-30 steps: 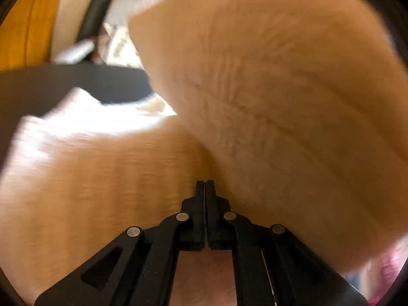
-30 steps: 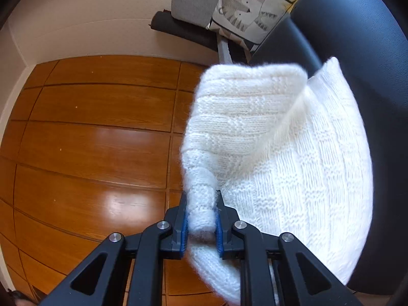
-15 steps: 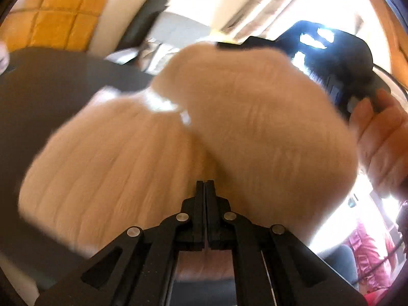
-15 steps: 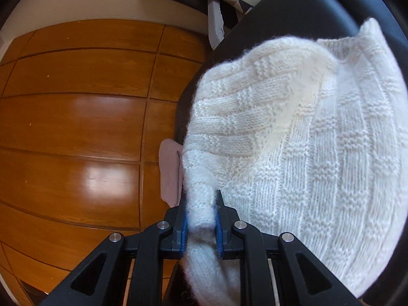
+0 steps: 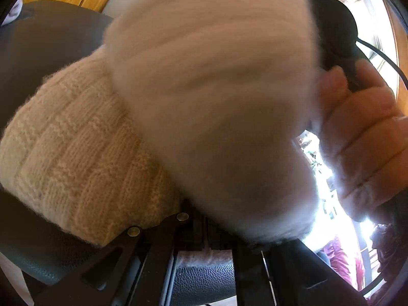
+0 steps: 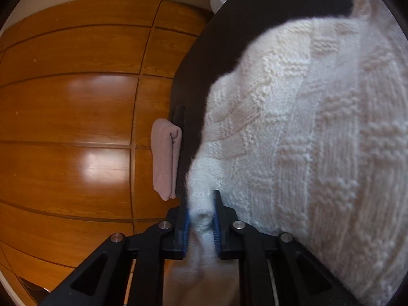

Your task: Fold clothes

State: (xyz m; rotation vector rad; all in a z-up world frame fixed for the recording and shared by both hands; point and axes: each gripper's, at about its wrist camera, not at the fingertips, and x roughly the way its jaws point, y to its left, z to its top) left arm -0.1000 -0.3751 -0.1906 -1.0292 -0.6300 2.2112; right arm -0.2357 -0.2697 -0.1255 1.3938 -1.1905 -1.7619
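Note:
A cream knitted sweater (image 5: 76, 158) lies on a black padded surface (image 5: 38, 51). A blurred flap of it (image 5: 211, 102) hangs over the lower layer and covers the tips of my left gripper (image 5: 202, 227), whose visible fingers are pressed together. In the right wrist view the sweater (image 6: 306, 140) fills the right half. My right gripper (image 6: 201, 211) is shut on a rolled edge of it, low over the black surface (image 6: 229, 38). A hand (image 5: 362, 137) holds the right gripper's black body (image 5: 331, 25) beyond the flap.
A folded pink cloth (image 6: 165, 160) hangs at the edge of the black surface. Glossy wooden floor (image 6: 76, 114) lies beyond that edge on the left. Bright window light (image 5: 318, 216) shows at the right of the left wrist view.
My right gripper has carried the sweater's edge over and down toward the black surface. The flap now covers the left gripper's fingertips, and the pink cloth has come closer.

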